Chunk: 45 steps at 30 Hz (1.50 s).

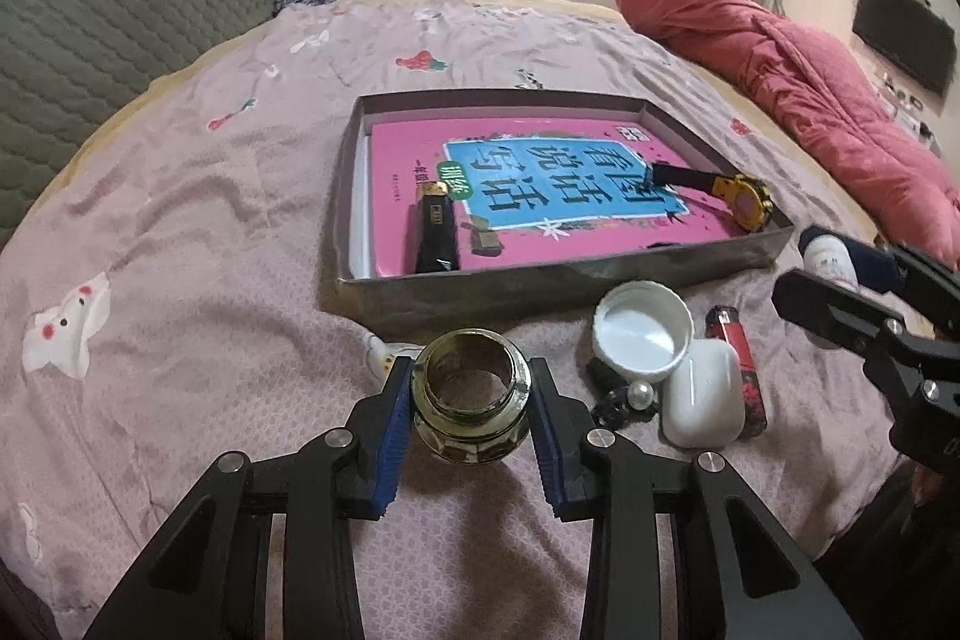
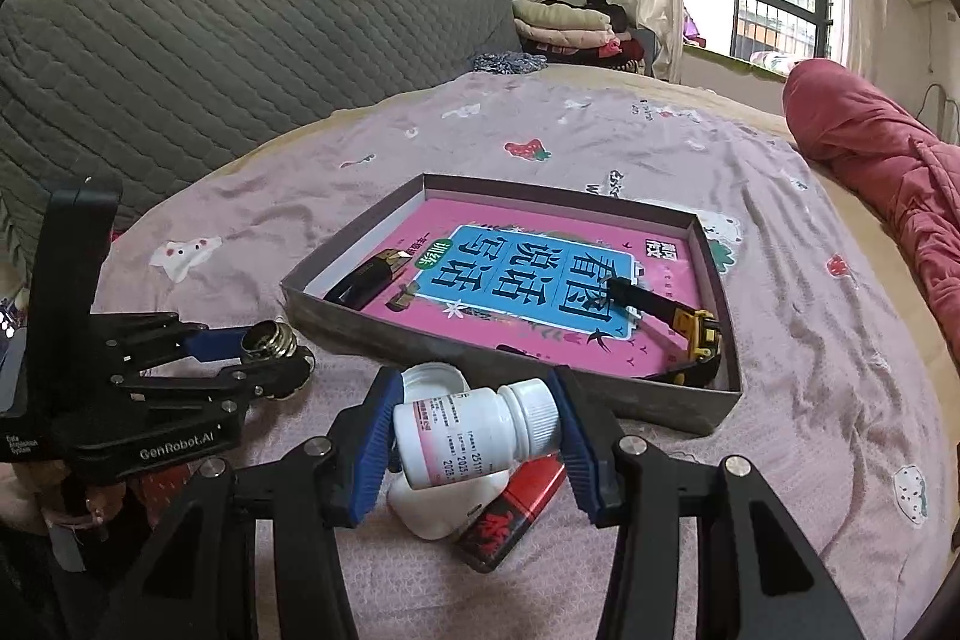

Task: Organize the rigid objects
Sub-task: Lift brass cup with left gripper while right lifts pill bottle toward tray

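Observation:
My left gripper [image 1: 471,388] is shut on a small open glass jar [image 1: 471,397], held just above the bedsheet near the box's front wall; it also shows in the right wrist view [image 2: 270,340]. My right gripper [image 2: 477,421] is shut on a white pill bottle [image 2: 474,427], lying sideways between the pads, above a white earbud case [image 2: 432,514] and a red lighter [image 2: 510,511]. A shallow grey box [image 1: 540,280] holds a pink book [image 1: 540,196], a black lighter [image 1: 435,235] and a yellow-black utility knife [image 1: 720,187].
A white lid [image 1: 642,328], the earbud case [image 1: 702,397], the red lighter [image 1: 741,358] and a black beaded clip with a pearl [image 1: 624,397] lie on the pink bedsheet before the box. A red duvet [image 1: 780,58] lies at the right; a grey headboard [image 1: 120,10] stands at the left.

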### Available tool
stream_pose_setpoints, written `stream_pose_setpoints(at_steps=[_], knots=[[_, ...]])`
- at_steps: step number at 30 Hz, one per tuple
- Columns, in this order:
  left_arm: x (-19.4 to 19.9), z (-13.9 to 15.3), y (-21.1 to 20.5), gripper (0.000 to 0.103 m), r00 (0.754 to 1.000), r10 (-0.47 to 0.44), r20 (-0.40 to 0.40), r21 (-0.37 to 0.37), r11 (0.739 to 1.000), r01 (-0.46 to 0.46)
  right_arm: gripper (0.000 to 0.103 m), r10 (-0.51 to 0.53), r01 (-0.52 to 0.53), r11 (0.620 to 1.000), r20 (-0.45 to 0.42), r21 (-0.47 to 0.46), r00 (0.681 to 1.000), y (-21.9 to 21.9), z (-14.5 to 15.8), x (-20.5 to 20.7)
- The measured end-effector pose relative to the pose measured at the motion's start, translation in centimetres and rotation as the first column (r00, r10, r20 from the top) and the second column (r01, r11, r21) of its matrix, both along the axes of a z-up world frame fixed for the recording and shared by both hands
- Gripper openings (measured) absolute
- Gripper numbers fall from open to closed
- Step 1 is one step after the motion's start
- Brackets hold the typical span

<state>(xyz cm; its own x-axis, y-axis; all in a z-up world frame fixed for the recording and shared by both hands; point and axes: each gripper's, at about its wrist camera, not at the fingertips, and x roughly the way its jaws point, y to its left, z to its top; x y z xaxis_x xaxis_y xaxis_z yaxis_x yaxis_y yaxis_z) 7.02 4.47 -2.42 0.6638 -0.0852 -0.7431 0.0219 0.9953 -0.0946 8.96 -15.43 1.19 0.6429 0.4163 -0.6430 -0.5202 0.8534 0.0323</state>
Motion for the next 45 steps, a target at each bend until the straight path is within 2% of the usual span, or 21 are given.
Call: stream_pose_setpoints(at_steps=[10,27,45], knots=[[-0.5,1.2,-0.1,0.037,1.000,0.004,0.022,-0.012,1.000,-0.003,0.050,-0.025,0.025,0.999,0.008,0.026,1.000,-0.5,0.4,0.1],[-2.6,4.2,-1.4,0.037,0.997,0.003,0.072,0.015,1.000,-0.004,0.050,-0.043,0.040,0.998,0.051,0.056,0.998,-0.2,1.8,-1.6],[-0.7,4.9,-1.3,0.037,0.996,0.044,0.075,-0.003,0.999,-0.043,0.050,-0.008,0.006,0.999,0.072,0.033,0.997,1.1,1.3,-0.6]])
